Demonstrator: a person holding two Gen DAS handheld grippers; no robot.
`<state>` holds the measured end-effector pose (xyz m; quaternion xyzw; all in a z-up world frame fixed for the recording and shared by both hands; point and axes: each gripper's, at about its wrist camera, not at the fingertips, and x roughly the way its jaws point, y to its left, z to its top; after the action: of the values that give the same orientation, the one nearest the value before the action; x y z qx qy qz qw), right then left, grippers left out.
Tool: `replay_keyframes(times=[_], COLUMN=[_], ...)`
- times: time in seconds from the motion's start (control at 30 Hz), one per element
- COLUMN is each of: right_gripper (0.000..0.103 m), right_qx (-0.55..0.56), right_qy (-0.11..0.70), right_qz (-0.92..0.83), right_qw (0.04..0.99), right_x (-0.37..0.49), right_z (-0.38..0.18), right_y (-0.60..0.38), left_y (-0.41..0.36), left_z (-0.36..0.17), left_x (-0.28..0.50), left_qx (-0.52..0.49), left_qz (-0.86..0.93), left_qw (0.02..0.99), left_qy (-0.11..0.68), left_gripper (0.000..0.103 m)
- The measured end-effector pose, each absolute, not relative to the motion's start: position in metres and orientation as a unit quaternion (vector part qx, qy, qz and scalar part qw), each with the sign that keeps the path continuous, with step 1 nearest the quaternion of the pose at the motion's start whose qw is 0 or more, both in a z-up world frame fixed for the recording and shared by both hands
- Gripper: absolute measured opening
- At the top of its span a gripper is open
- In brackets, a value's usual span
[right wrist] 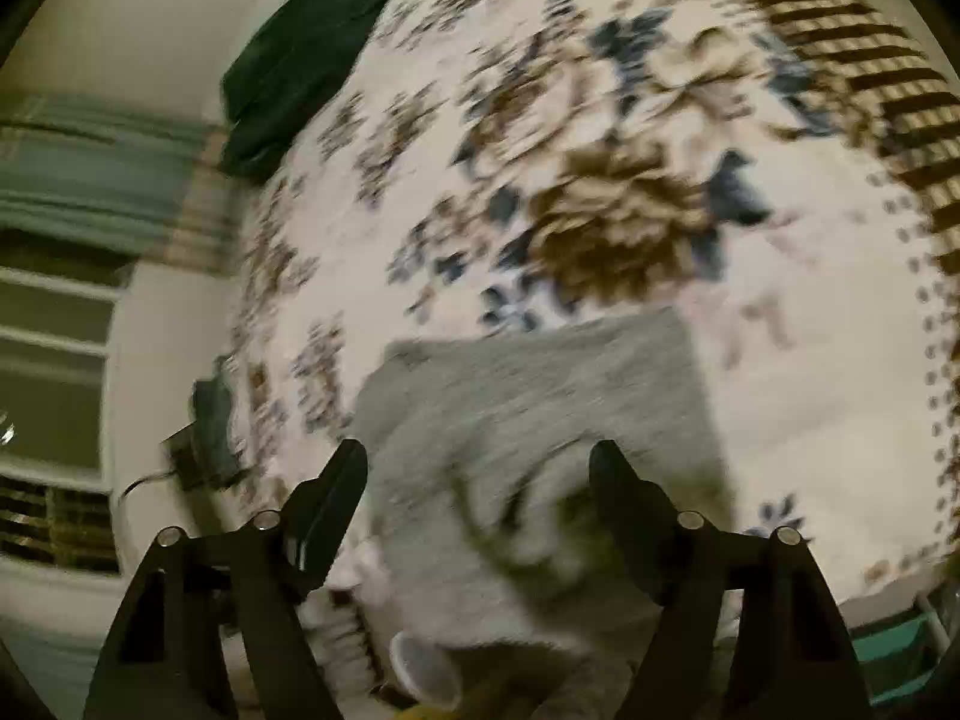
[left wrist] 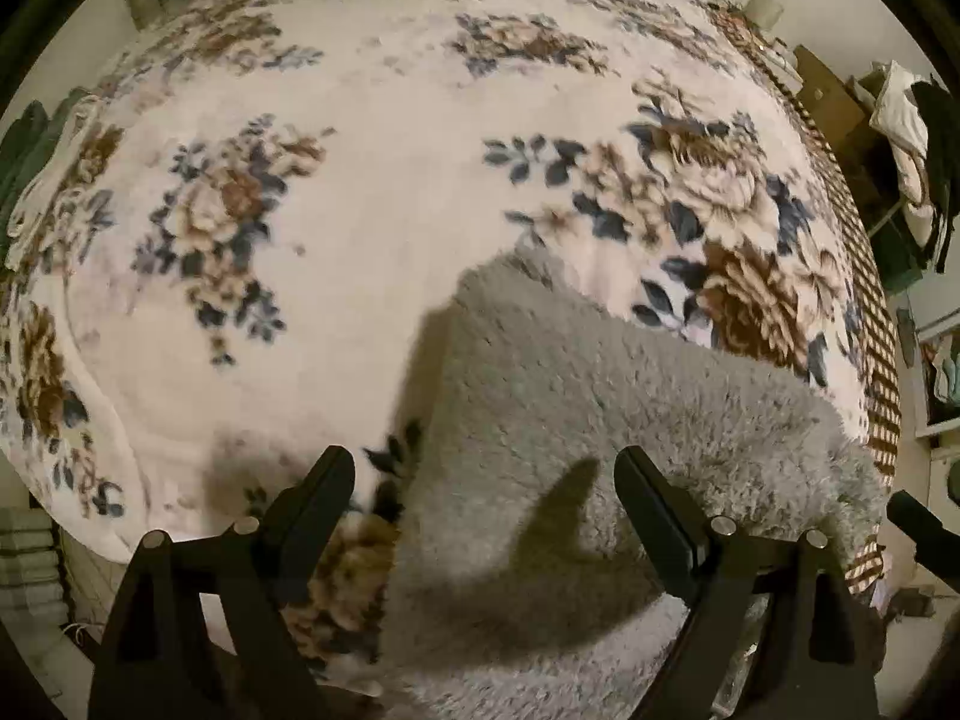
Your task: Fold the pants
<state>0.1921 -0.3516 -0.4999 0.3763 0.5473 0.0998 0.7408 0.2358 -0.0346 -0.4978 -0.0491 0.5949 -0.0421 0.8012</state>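
Grey fleece pants [left wrist: 600, 420] lie folded on the floral blanket [left wrist: 360, 210]. Both the left gripper [left wrist: 486, 468] and right gripper [right wrist: 480, 462] hang above with fingers apart, holding nothing. No writing is legible.

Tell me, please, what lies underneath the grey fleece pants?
The grey fleece pants lie on the floral blanket, which shows all around them. Whatever sits directly beneath the fabric is covered, so it cannot be seen.
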Motion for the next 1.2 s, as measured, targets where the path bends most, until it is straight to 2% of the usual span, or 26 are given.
replay_keyframes(times=[0.03,0.1,0.13,0.17,0.2,0.37,0.5,0.57,0.6,0.67,0.73,0.83,0.97,1.0,1.03,1.07,1.2], right_gripper=[0.066,0.065,0.056,0.040,0.015,0.014,0.014,0.020,0.026,0.032,0.056,0.058,0.058,0.051,0.009,0.008,0.007], right_qx=[0.371,0.364,0.372,0.385,0.388,0.347,0.352,0.359,0.374,0.390,0.362,0.319,0.280,0.265,0.239,0.215,0.254], right_qy=[0.563,0.592,0.604,0.606,0.605,0.569,0.566,0.606,0.625,0.628,0.614,0.620,0.643,0.644,0.647,0.654,0.645], right_qz=[0.107,0.099,0.097,0.096,0.092,0.021,-0.027,-0.026,-0.018,0.008,0.013,0.022,0.061,0.068,0.065,0.061,0.050], right_qw=[0.731,0.712,0.698,0.690,0.690,0.745,0.745,0.709,0.685,0.674,0.701,0.716,0.711,0.714,0.721,0.723,0.719], right_x=[0.193,0.196,0.199,0.201,0.201,0.211,0.231,0.243,0.245,0.240,0.222,0.190,0.168,0.166,0.165,0.163,0.140], right_z=[-0.505,-0.524,-0.538,-0.549,-0.555,-0.539,-0.543,-0.567,-0.579,-0.577,-0.554,-0.538,-0.556,-0.562,-0.567,-0.573,-0.557], right_y=[-0.346,-0.335,-0.332,-0.331,-0.333,-0.353,-0.387,-0.396,-0.401,-0.407,-0.406,-0.396,-0.372,-0.367,-0.360,-0.353,-0.361], left_y=[-0.038,-0.042,-0.044,-0.044,-0.045,-0.044,-0.042,-0.039,-0.038,-0.037,-0.040,-0.046,-0.051,-0.052,-0.053,-0.053,-0.051], left_z=[-0.504,-0.512,-0.515,-0.516,-0.516,-0.507,-0.505,-0.508,-0.508,-0.507,-0.506,-0.509,-0.514,-0.515,-0.516,-0.517,-0.518], left_x=[0.235,0.235,0.234,0.233,0.231,0.229,0.232,0.234,0.235,0.236,0.236,0.235,0.233,0.232,0.231,0.230,0.225], left_qx=[-0.048,-0.050,-0.050,-0.051,-0.054,-0.062,-0.071,-0.086,-0.092,-0.100,-0.096,-0.084,-0.074,-0.070,-0.066,-0.064,-0.063], left_qz=[-0.046,-0.053,-0.053,-0.054,-0.057,-0.073,-0.081,-0.077,-0.076,-0.075,-0.077,-0.085,-0.089,-0.090,-0.090,-0.091,-0.096], left_qw=[0.797,0.789,0.785,0.784,0.784,0.785,0.787,0.783,0.782,0.783,0.786,0.786,0.786,0.786,0.786,0.786,0.783], left_qy=[0.601,0.611,0.615,0.617,0.616,0.612,0.608,0.611,0.611,0.609,0.606,0.607,0.607,0.607,0.608,0.609,0.611], left_gripper=[0.088,0.088,0.088,0.088,0.088,0.088,0.088,0.088,0.088,0.088,0.088,0.088,0.088,0.088,0.088,0.088,0.088])
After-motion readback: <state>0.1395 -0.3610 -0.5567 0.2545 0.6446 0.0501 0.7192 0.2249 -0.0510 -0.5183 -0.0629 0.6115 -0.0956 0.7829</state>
